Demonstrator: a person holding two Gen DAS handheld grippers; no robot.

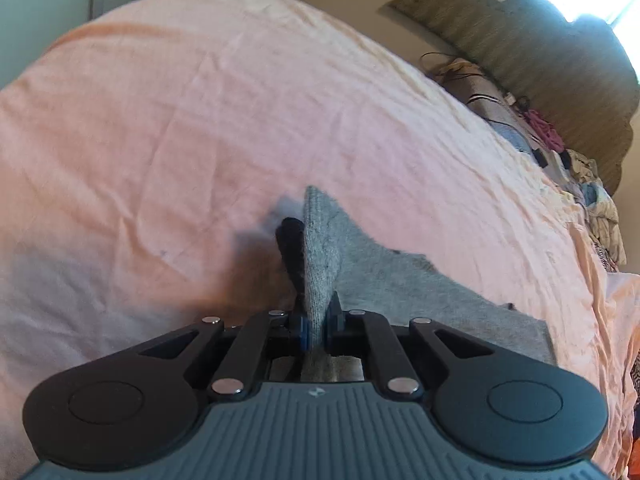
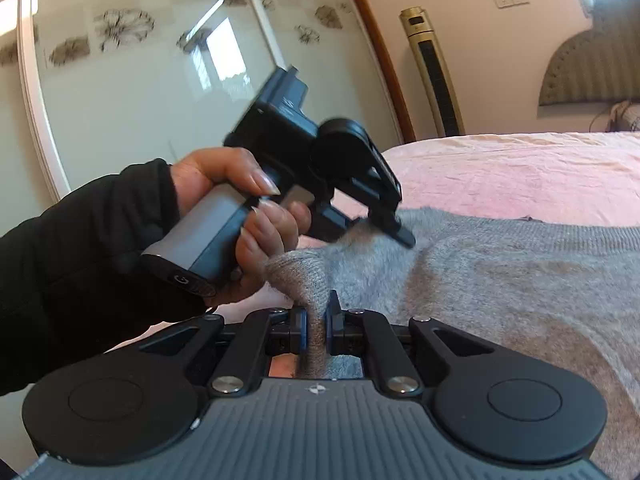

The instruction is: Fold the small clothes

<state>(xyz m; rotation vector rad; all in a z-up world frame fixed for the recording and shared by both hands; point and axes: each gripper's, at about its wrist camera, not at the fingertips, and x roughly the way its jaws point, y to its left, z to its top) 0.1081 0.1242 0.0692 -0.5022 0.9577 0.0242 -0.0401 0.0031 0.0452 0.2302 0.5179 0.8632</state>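
The grey knit garment [image 2: 500, 280] lay spread on the pink bed sheet [image 1: 200, 120], one edge lifted off it. Both tools were closed on that edge: the left tool [image 1: 316, 320] had a ridge of knit pinched between its jaws, and the right tool [image 2: 316, 320] clamped a bunched fold just beside it. The person's left hand [image 2: 240, 216] held its tool close above the fabric. The knit looked soft, light and limp, fuzzy enough not to slip from the pads, but likely to stretch and sag between two holds. I judged the best places to take it were the hem or the corners, kept apart so the cloth hung flat.
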